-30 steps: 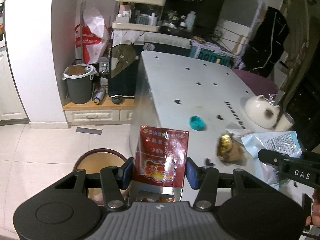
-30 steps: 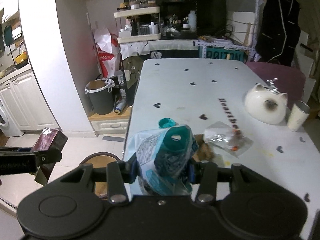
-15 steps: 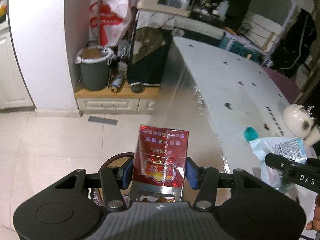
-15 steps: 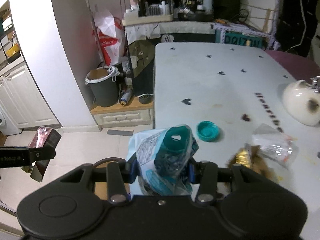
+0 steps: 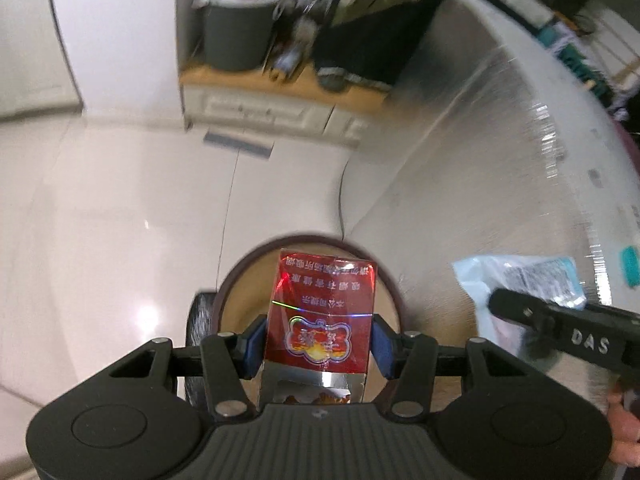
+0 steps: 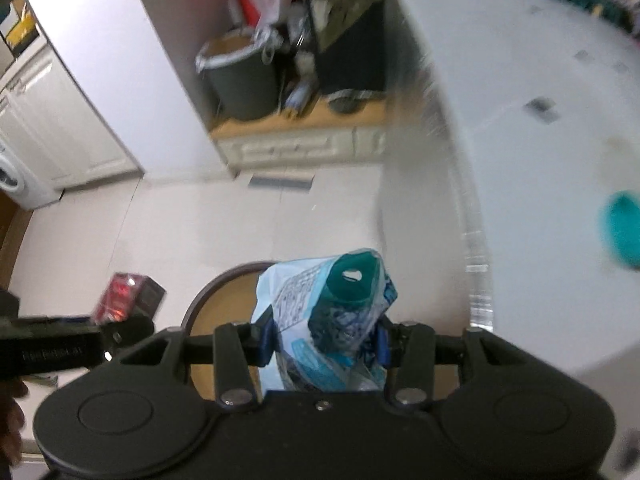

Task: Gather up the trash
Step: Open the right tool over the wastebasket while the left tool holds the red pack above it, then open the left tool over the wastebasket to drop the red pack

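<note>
Above a round brown bin (image 5: pixel 240 280) on pale floor tiles (image 5: pixel 120 208) beside the white table's edge (image 6: pixel 520 140), the left gripper (image 5: pixel 318 340) clamps a red packet (image 5: pixel 324 304), and the right gripper (image 6: pixel 324 340) clamps a blue-white bag (image 6: pixel 316 320).

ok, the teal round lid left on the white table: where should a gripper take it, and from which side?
Hedged, since the teal round lid is blurred: it looks low and flat on the white table, so come from above and pinch across opposite rim edges. Nothing shows beside it. Both grippers are busy: the left gripper holds the red box, the right gripper the blue-white bag.
</note>
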`<state>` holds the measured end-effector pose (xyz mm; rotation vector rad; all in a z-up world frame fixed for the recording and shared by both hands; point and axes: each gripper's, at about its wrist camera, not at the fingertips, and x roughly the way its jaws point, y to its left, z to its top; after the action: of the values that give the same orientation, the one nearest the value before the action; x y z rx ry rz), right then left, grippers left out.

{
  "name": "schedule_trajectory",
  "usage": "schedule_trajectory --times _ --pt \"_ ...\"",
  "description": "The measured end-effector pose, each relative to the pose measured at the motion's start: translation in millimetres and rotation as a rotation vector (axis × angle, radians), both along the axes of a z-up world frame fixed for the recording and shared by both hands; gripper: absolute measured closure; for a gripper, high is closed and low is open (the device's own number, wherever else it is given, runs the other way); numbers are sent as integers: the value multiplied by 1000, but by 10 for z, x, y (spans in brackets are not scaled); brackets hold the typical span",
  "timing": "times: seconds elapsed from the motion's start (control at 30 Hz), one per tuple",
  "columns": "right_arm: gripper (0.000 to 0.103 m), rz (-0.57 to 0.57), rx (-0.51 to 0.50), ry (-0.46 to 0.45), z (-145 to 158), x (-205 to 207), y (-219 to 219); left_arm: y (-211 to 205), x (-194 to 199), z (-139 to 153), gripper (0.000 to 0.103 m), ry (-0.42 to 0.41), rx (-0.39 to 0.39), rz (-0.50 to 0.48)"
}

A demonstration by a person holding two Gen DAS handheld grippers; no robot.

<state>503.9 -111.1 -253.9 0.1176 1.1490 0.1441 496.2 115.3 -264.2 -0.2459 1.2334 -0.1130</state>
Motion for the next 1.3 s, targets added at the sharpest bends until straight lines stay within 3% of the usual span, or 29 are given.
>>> schedule_trajectory --times 0.27,0.47,0.6,0.7,0.8,1.1,1.3 --pt "56 58 76 140 -867 450 303 154 -65 -766 50 139 -25 55" --pt "55 80 121 239 -1406 676 540 193 -43 -996 50 159 -39 36" --pt "48 44 195 279 -1635 759 533 169 -18 -1078 50 167 -45 21" --pt "29 -7 242 272 -1656 784 456 127 -14 -1146 50 180 -52 7" --pt "22 -12 249 251 -1575 786 392 73 -9 -1232 50 198 -58 -6" --pt "21 -51 204 220 -1332 622 239 -106 61 -1357 50 229 -53 -68" --pt "21 -109 199 221 -1235 432 134 -178 235 -1429 50 206 -16 -96"
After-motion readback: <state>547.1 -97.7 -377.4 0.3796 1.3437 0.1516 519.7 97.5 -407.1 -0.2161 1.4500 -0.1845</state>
